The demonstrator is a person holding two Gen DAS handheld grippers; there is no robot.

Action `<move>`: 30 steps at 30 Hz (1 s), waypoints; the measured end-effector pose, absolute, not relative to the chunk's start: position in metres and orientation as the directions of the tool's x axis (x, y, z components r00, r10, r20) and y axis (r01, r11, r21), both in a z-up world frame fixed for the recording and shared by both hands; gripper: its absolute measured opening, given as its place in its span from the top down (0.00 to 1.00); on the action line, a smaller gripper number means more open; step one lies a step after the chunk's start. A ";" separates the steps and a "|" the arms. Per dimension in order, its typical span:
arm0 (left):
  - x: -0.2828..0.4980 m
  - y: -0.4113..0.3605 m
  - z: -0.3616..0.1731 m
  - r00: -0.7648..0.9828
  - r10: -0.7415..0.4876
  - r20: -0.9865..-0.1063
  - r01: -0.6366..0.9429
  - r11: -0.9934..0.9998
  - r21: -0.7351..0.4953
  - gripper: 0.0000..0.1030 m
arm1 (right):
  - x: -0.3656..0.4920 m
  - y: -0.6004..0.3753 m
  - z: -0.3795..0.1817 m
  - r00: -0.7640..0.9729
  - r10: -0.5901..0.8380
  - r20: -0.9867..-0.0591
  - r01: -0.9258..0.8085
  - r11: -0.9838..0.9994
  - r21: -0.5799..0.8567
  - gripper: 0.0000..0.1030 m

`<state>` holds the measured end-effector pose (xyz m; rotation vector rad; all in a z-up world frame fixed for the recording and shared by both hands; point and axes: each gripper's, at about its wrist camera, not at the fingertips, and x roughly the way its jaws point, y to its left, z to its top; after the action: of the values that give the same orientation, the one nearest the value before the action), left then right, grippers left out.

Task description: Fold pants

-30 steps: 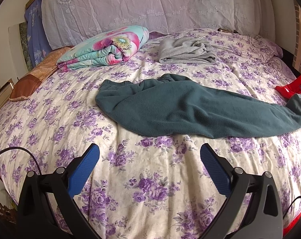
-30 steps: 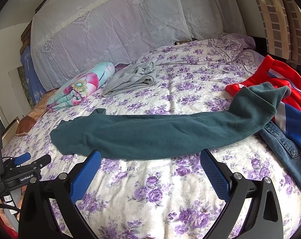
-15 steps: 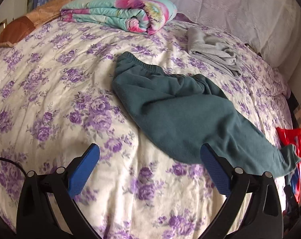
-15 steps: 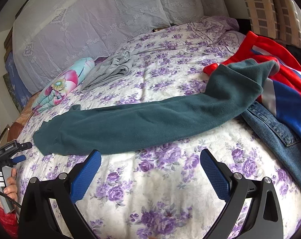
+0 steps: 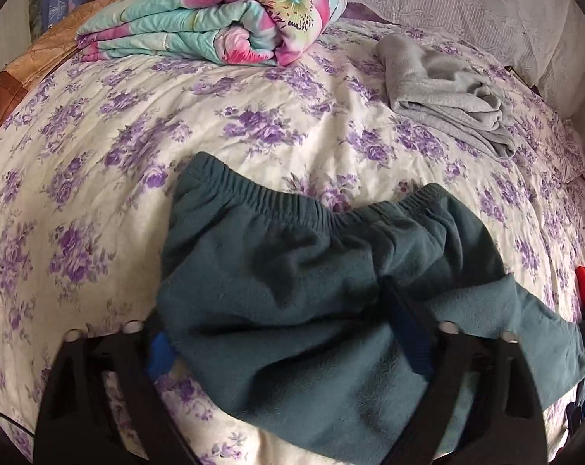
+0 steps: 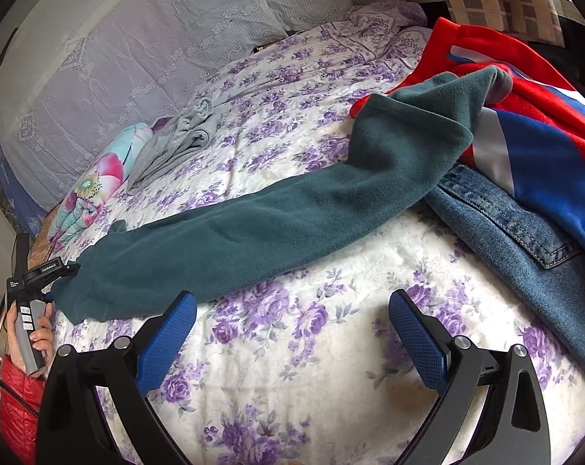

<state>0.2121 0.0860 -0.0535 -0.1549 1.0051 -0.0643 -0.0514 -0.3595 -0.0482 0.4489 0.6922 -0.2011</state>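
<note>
Left gripper point(image 5: 288, 345) spread wide, pants point(image 5: 292, 290) waist end between its fingers, frame bottom. Right gripper point(image 6: 292, 333) released, over bed point(image 6: 292, 368), lower centre.

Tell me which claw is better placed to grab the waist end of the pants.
Left. The left claw already straddles the pants just below the waistband. The right claw hangs open above bare sheet, nearer the leg end.
</note>
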 end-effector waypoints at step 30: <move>0.171 0.218 0.120 0.806 -0.004 -0.592 -0.157 0.963 -0.220 0.88 | 0.125 -0.359 0.096 0.819 0.192 -0.541 0.032 0.926 0.376 0.88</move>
<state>0.1712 0.2183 0.1204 -0.2656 0.6303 0.0825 0.1251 -0.3590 0.0965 0.3838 0.6089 0.0872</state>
